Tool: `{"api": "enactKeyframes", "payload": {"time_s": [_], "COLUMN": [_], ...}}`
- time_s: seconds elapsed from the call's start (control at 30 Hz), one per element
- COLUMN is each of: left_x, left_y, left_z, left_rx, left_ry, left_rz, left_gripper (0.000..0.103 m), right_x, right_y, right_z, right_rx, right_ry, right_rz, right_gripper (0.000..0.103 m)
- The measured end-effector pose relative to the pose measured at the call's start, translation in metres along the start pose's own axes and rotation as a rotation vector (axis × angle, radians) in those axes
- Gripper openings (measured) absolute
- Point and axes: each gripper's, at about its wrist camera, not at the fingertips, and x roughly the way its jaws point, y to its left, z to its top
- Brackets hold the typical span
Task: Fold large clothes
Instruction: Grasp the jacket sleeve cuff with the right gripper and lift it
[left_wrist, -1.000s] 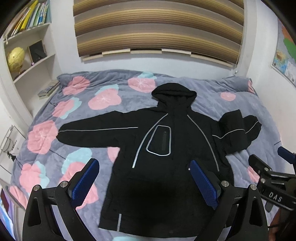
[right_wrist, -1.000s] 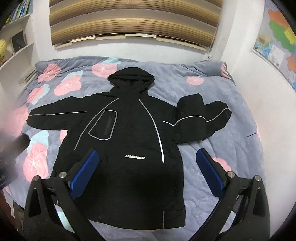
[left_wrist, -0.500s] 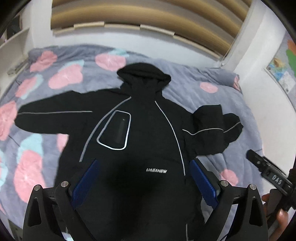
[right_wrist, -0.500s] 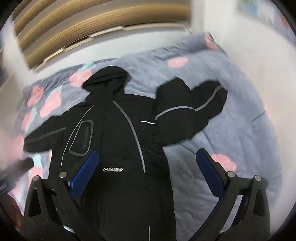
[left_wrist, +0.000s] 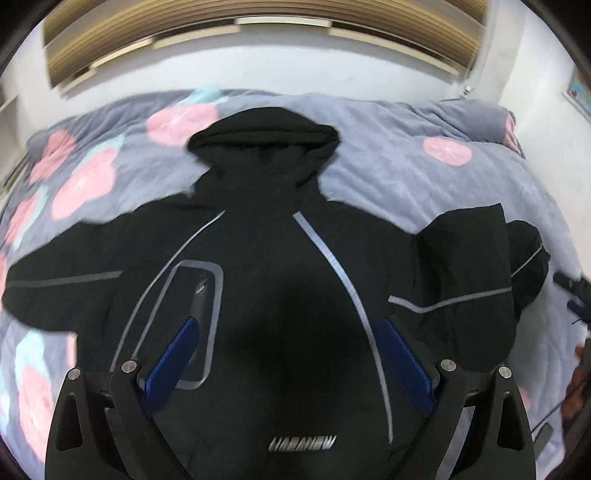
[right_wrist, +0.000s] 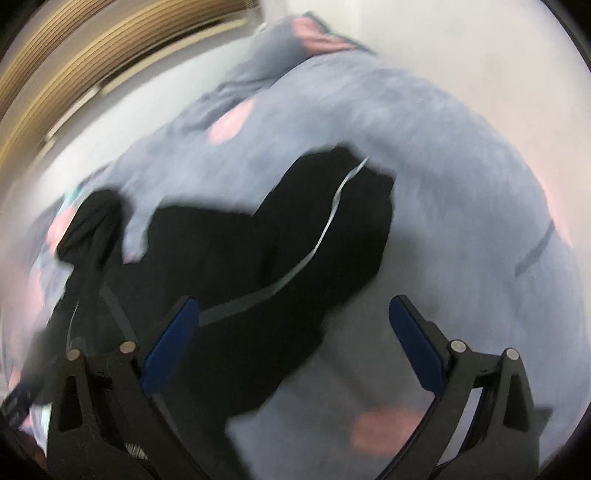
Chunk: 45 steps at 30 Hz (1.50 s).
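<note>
Through the left wrist camera I have the black hooded padded jacket with grey reflective piping (left_wrist: 280, 280) lying front-up and flat on the grey quilted bed cover with pink flowers (left_wrist: 406, 162), hood toward the wall; my left tongs (left_wrist: 288, 365) stand apart over its chest with nothing between the pads. The jacket looks soft, bulky and a bit slick, so I judge a cuff or hem edge is the surest bite. The right wrist view is blurred, but the doubled-back sleeve (right_wrist: 332, 229) lies ahead of my right tongs (right_wrist: 291, 339), whose jaws have just been closing slightly, wide apart and empty. Bare cover lies right of the sleeve, giving room; the white wall (right_wrist: 461, 51) beyond limits the swing.
</note>
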Motion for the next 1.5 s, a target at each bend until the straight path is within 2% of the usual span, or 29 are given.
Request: {"api": "enactKeyframes", "payload": {"time_s": [0.07, 0.1, 0.3, 0.43, 0.5, 0.53, 0.57, 0.63, 0.67, 0.73, 0.8, 0.87, 0.9, 1.03, 1.1, 1.17, 1.23, 1.33, 1.43, 1.5], "left_x": [0.016, 0.023, 0.056, 0.065, 0.069, 0.072, 0.075, 0.079, 0.081, 0.086, 0.092, 0.104, 0.116, 0.167, 0.196, 0.211, 0.209, 0.192, 0.159, 0.135], "left_y": [-0.015, -0.024, -0.075, -0.094, -0.103, -0.107, -0.111, -0.117, -0.121, -0.131, -0.143, -0.157, -0.163, -0.186, -0.196, -0.2, -0.201, -0.19, -0.163, -0.139], "left_z": [0.01, 0.014, 0.028, 0.029, 0.031, 0.032, 0.033, 0.034, 0.034, 0.037, 0.038, 0.037, 0.035, 0.019, 0.009, 0.004, 0.006, 0.012, 0.016, 0.016], "left_rx": [0.021, 0.031, 0.143, 0.185, 0.2, 0.207, 0.216, 0.227, 0.231, 0.245, 0.256, 0.249, 0.246, 0.238, 0.274, 0.293, 0.292, 0.252, 0.202, 0.174], "left_ry": [-0.009, -0.014, 0.001, 0.003, 0.003, 0.003, 0.006, 0.007, 0.01, 0.024, 0.034, 0.05, 0.072, 0.187, 0.231, 0.233, 0.231, 0.227, 0.19, 0.151], "left_rz": [-0.023, -0.035, -0.064, -0.082, -0.092, -0.095, -0.108, -0.138, -0.155, -0.206, -0.255, -0.288, -0.297, -0.309, -0.248, -0.217, -0.218, -0.276, -0.321, -0.314], "left_gripper": [0.098, 0.098, 0.098, 0.098, 0.098, 0.098, 0.098, 0.098, 0.098, 0.098, 0.098, 0.098, 0.098, 0.098, 0.098, 0.099, 0.099, 0.097, 0.097, 0.097], "right_x": [0.019, 0.026, 0.069, 0.104, 0.103, 0.104, 0.1, 0.079, 0.065, 0.028, -0.006, -0.02, -0.019, 0.018, 0.039, 0.049, 0.054, 0.05, 0.029, 0.018], "right_y": [-0.015, -0.019, -0.048, -0.048, -0.037, -0.034, -0.03, -0.025, -0.024, -0.028, -0.055, -0.092, -0.115, -0.143, -0.147, -0.146, -0.141, -0.137, -0.117, -0.099], "right_z": [0.022, 0.028, 0.051, 0.056, 0.053, 0.056, 0.056, 0.053, 0.053, 0.056, 0.062, 0.065, 0.065, 0.051, 0.043, 0.042, 0.046, 0.052, 0.051, 0.049], "right_rx": [0.013, 0.021, 0.073, 0.056, 0.001, -0.027, -0.039, -0.055, -0.078, -0.115, -0.058, 0.048, 0.104, 0.142, 0.127, 0.109, 0.094, 0.083, 0.052, 0.033], "right_ry": [-0.017, -0.018, -0.018, 0.064, 0.049, 0.054, 0.056, 0.031, 0.002, -0.1, -0.205, -0.245, -0.231, -0.115, -0.068, -0.047, -0.038, -0.031, -0.064, -0.076], "right_rz": [-0.003, -0.008, -0.052, -0.006, -0.001, 0.004, 0.029, 0.061, 0.037, -0.066, -0.147, -0.179, -0.168, -0.209, -0.228, -0.235, -0.258, -0.277, -0.243, -0.207], "right_gripper": [0.084, 0.082, 0.082, 0.08, 0.049, 0.025, 0.019, 0.016, 0.016, 0.016, 0.016, 0.016, 0.016, 0.016, 0.017, 0.018, 0.018, 0.018, 0.017, 0.017]}}
